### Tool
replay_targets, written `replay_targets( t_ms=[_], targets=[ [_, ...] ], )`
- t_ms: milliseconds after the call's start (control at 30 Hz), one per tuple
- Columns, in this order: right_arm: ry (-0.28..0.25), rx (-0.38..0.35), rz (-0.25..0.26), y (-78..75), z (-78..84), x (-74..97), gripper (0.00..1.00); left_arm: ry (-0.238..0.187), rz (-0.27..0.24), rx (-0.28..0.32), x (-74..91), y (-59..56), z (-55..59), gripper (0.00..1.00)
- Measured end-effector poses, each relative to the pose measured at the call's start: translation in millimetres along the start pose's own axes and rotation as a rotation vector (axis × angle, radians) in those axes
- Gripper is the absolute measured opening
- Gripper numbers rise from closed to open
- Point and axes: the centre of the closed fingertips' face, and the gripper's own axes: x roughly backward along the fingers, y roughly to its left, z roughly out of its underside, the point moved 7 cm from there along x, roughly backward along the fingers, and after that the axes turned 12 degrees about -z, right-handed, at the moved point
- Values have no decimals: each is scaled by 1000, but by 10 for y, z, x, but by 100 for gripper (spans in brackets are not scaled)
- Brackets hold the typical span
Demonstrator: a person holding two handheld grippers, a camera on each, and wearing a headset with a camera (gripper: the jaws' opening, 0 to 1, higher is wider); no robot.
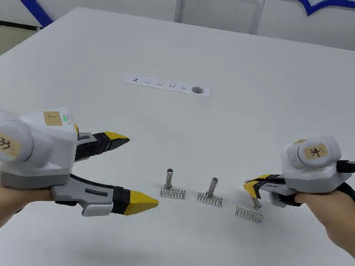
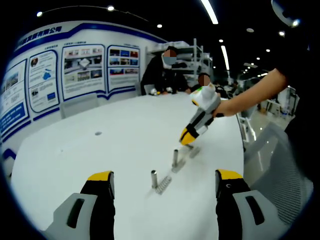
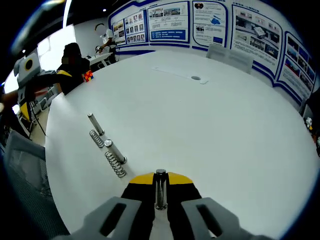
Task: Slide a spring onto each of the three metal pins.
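Left gripper (image 1: 136, 170): jaws were wide apart, nothing between them. Pin 1 (image 1: 168, 178) and pin 2 (image 1: 212, 186) stood upright on the desk (image 1: 222, 133) ahead of those jaws. Spring 1 (image 1: 172, 193) and spring 2 (image 1: 210, 199) lay flat at their bases. Right gripper (image 3: 160, 182): jaws were clamped on pin 3 (image 3: 160, 190). Spring 3 (image 1: 248, 214) lay loose just beside those jaw tips.

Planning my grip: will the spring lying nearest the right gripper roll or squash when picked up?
It probably rolls if nudged: the spring lies on its side on the smooth white table. Its thin, open coils look light and would likely squash if squeezed hard.
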Motion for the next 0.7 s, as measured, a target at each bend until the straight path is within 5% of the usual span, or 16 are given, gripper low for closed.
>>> replay_targets(
  t_ms=[700],
  targets=[
    [-50,6,6,22,11,132,8,-13,0,6,54,-30,-7,85]
  ],
)
